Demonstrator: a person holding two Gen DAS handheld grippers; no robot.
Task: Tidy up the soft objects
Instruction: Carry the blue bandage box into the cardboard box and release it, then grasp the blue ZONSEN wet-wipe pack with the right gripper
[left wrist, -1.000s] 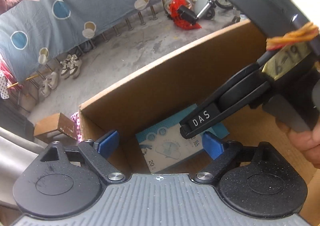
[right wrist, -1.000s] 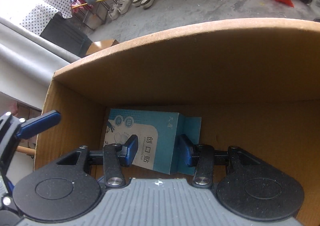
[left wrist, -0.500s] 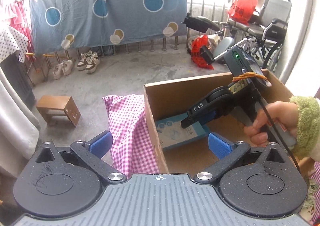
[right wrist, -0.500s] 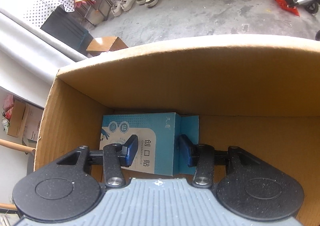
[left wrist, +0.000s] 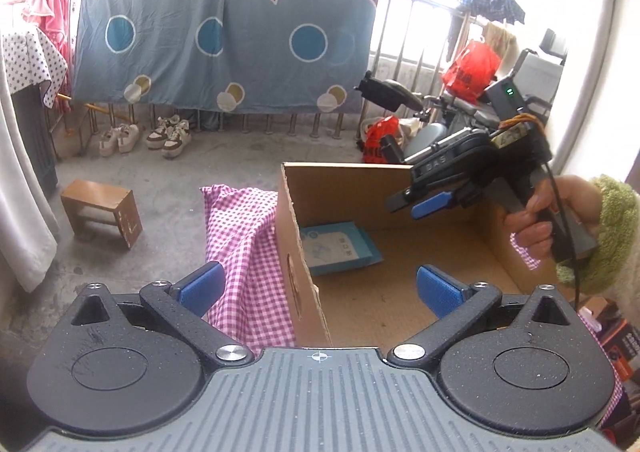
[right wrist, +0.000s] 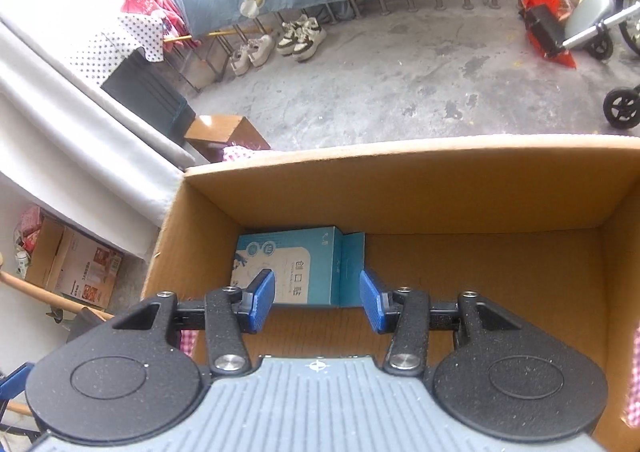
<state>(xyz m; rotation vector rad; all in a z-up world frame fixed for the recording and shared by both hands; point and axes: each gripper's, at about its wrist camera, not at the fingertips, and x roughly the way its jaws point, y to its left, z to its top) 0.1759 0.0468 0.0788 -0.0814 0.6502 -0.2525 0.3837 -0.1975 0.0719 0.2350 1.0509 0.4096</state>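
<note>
The left gripper (left wrist: 320,290) fills the bottom of the left wrist view, its blue pads spread as wide as they go with nothing between them. The left pad sits over the pink checked cloth (left wrist: 244,248); the right pad sits over the floor of the cardboard box (left wrist: 304,292).

In the right wrist view the right gripper (right wrist: 317,302) hangs above the open box (right wrist: 400,159) at lower centre, jaws about half open and empty — the teal packet (right wrist: 296,268) shows in the gap but lies below on the box floor, clear of the pads. A hand in a green fuzzy sleeve (left wrist: 540,223) holds this gripper at the right edge of the left view.

The packet lies flat in the box's far left corner, printed face up, its long axis running across the frame along the back wall. The checked cloth hangs just outside the box's left wall, toward the middle of the left view.
</note>
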